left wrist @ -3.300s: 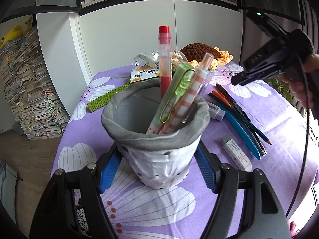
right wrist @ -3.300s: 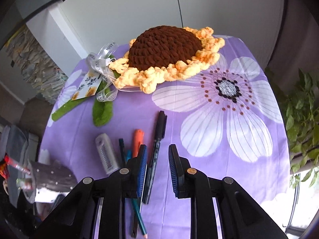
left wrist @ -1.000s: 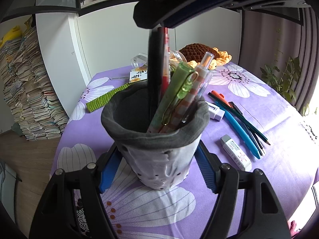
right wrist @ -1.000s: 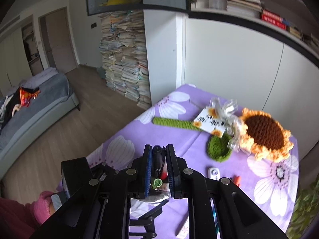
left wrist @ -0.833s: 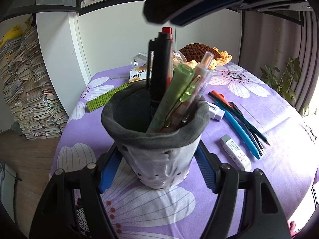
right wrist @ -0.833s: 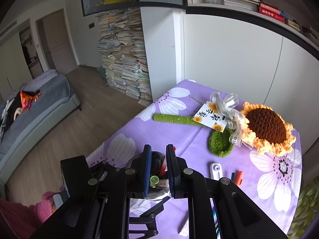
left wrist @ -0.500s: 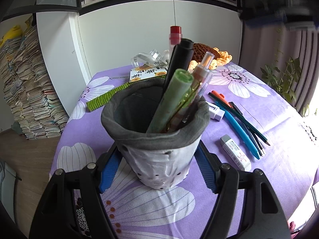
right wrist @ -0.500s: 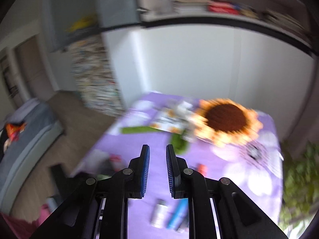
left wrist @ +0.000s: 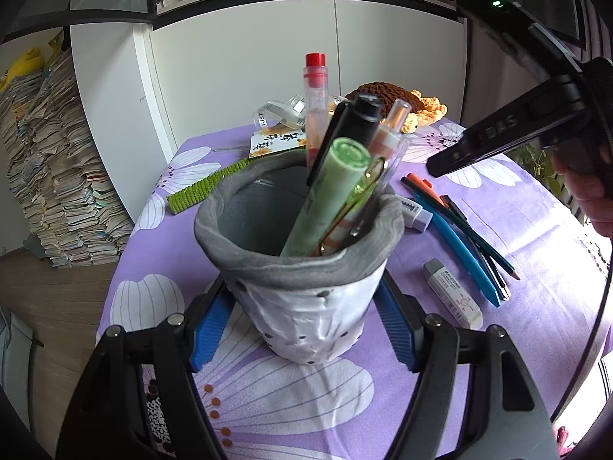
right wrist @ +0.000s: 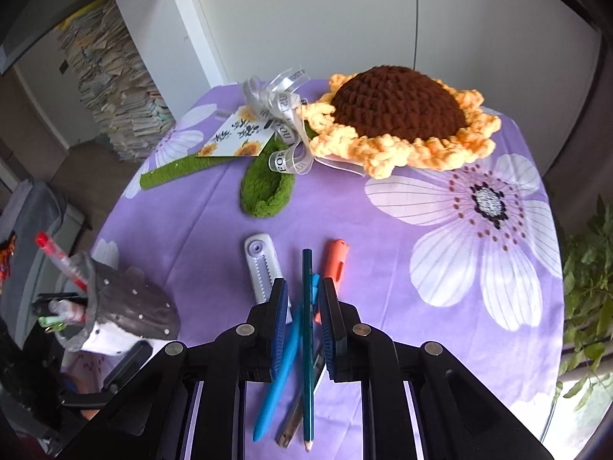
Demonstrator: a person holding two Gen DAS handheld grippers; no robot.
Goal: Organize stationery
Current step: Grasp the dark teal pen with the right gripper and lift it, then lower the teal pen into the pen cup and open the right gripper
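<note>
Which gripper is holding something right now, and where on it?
Left gripper clamps the grey fabric pen cup by its lower sides. Right gripper holds nothing.

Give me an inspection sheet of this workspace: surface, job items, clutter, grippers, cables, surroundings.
Surface: round table under a purple flowered tablecloth.
Job's things: grey pen holder with a black marker, green pen, red-capped pen and a checked pen; still lying loose are a blue pen, green pencil, orange pen, correction tape and eraser.
Clutter: crochet sunflower with ribbon and tag.
Grippers: left gripper shut on the pen holder; right gripper nearly closed, empty, over the loose pens.
Cables: black cable by the right hand.
Surroundings: white cabinets, paper stacks, plant.
</note>
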